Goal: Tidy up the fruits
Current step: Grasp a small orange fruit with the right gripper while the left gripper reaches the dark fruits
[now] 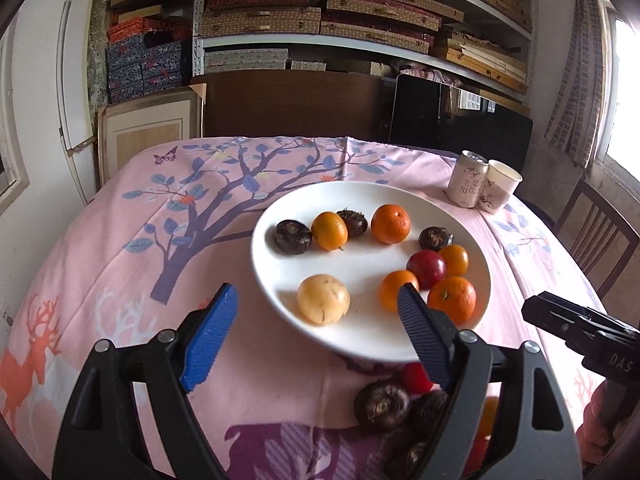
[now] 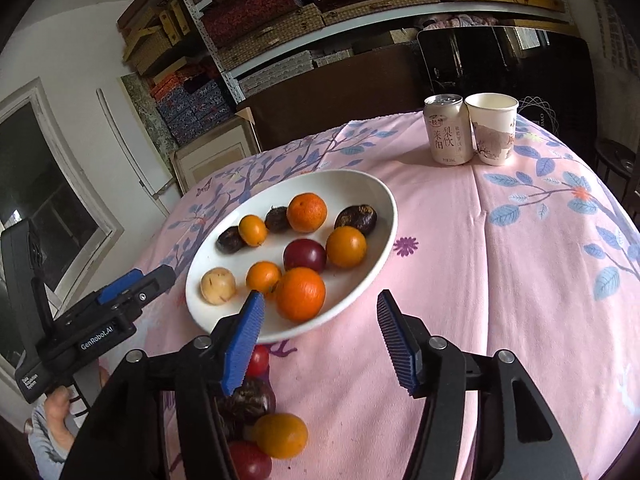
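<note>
Surface: we see a pink tablecloth [image 1: 120, 240] with tree print.
Room: shelves [image 1: 360, 12] stacked with boxes behind.
Fruits: most on white plate [image 1: 280, 264] — few loose fruits [image 2: 280, 434] on cloth nearby.
Left gripper [image 1: 316, 320]: released, empty.
Right gripper [image 2: 318, 332]: released, empty.
Corner: can [image 2: 447, 130] touching paper cup [image 2: 492, 128].

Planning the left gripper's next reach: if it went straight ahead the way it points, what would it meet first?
Probably the pale yellow fruit at the white plate's near edge, between the open left gripper's fingertips; depth is uncertain.
</note>
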A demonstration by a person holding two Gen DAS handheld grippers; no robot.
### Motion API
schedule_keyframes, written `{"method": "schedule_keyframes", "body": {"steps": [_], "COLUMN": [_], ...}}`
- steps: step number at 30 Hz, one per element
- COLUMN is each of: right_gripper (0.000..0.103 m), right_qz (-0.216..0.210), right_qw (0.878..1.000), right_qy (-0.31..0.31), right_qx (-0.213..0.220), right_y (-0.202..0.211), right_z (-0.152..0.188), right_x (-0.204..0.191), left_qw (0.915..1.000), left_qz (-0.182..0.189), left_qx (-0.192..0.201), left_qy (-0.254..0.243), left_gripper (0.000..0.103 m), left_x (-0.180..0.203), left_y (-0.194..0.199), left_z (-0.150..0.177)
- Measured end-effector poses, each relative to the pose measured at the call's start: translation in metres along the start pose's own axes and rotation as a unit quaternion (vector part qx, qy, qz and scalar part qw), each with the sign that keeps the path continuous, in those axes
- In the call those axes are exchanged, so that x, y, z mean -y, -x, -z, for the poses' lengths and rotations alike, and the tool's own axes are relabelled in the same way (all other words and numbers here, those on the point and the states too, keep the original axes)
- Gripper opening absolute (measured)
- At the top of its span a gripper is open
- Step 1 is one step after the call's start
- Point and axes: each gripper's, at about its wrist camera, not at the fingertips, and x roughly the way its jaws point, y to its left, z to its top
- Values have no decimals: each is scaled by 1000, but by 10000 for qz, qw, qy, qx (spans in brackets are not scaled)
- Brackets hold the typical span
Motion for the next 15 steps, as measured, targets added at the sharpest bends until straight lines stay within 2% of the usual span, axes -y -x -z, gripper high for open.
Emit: {"method": "schedule_keyframes", "body": {"steps": [5, 11, 15], "right_gripper": [74, 75, 75], "right_qz": [72, -9, -4], "right_qw": [9999, 9995, 9998], "right_qy": [-54, -307, -192], "right_qx": [69, 48, 4], "right_y": [16, 26, 25], "right_z": [20, 30, 35], "right_x": [3, 13, 9], "left_qw": [9996, 9992, 9990], "left_qz": [-116, -374, -452], "left_qx": [-193, -68, -5], "left_qy": [179, 115, 65], "left_gripper": [85, 90, 90], "left_x": [-11, -8, -6], "left_y": [12, 30, 36], "left_z": [32, 52, 57]}}
